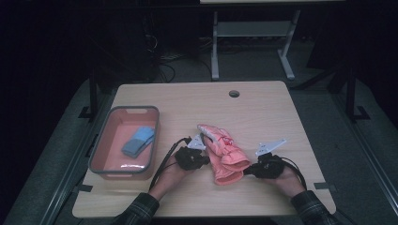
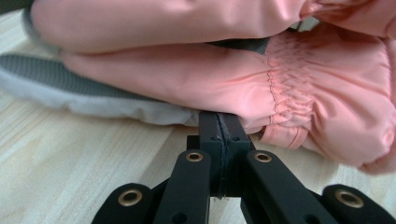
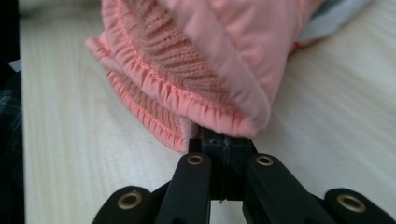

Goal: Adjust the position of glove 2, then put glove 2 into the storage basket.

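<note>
while both claws (image 1: pixel 210 161) pinch, pink gloves (image 1: pixel 224 150) lie stacked.

Both grippers, left gripper (image 1: pixel 204 160) & right gripper (image 1: pixel 247 171), black w/ brass rivets. Grey three-cornered plates on top, black cables trailing. Sleeves (image 1: pixel 141 208) dark plaid.

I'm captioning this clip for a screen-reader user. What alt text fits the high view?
A person's two hand-held grippers, left gripper and right gripper, both shut, meet a pair of pink gloves from either side on a wooden table. To the left sits a grey-rimmed pink bin holding a blue folded cloth.
</note>
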Demonstrator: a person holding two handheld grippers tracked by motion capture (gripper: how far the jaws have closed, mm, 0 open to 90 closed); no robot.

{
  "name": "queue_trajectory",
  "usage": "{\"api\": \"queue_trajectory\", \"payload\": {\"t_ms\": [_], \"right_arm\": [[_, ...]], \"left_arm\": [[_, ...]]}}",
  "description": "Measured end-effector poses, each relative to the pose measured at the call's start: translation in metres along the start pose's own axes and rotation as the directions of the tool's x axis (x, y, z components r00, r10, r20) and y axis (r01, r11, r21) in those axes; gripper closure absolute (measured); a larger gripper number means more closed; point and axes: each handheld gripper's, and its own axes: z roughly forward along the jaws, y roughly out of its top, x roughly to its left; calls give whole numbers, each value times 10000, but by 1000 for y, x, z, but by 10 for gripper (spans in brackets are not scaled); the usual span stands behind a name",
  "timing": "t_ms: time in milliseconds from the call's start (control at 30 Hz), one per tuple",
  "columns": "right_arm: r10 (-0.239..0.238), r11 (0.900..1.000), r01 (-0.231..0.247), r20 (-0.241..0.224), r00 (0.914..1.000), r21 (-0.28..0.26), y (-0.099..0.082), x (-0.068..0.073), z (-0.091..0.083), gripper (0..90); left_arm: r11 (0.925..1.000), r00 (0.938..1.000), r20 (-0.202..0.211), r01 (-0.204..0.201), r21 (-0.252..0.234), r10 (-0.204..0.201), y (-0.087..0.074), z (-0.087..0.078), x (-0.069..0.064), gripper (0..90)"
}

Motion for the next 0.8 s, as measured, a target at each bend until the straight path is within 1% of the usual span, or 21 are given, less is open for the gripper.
{"api": "queue_trajectory", "payload": {"t_ms": [33, 67, 167, 300, 367, 567, 667, 733, 767, 800], "right_arm": [[-47, 10000, 47, -90, 9999, -1, 0, 2, 1, 900], [11, 10000, -11, -231, 9997, -10, -1, 4, 2, 900], [-122, 9999, 125, -454, 9989, 64, -1, 13, 6, 900], [-415, 9990, 422, -618, 9972, 113, 0, 23, 9, 900], [-561, 9982, 574, -642, 9964, 187, 1, 27, 11, 900], [-719, 9967, 744, -729, 9947, 316, 4, 34, 17, 900], [-811, 9956, 836, -589, 9950, 424, 3, 33, 16, 900], [-747, 9963, 765, -466, 9961, 380, 2, 31, 13, 900], [-696, 9969, 709, -382, 9968, 348, 1, 30, 11, 900], [-668, 9970, 678, -291, 9973, 374, 0, 29, 8, 900]], "left_arm": [[10000, 10000, -13, -15, 4, 15, 0, 0, 0, 895], [10000, 10000, -13, 32, -37, -32, -1, 0, 0, 895], [9999, 10000, 21, 78, -65, -78, -1, 0, 1, 895], [9999, 9999, 86, 110, -53, -110, -1, 1, 1, 895], [10000, 10000, 67, -2, -65, 2, -1, 1, 1, 895], [10000, 10000, 81, -24, -94, 24, -1, 0, 1, 894], [9999, 10000, 70, -22, -137, 23, -1, -2, 1, 878], [9998, 9999, 27, -127, -144, 128, 0, -13, 1, 853], [9996, 10000, 9, -54, -268, 55, 0, -17, -1, 836], [9995, 9999, -14, -140, -285, 139, -1, -24, -2, 816]]}}
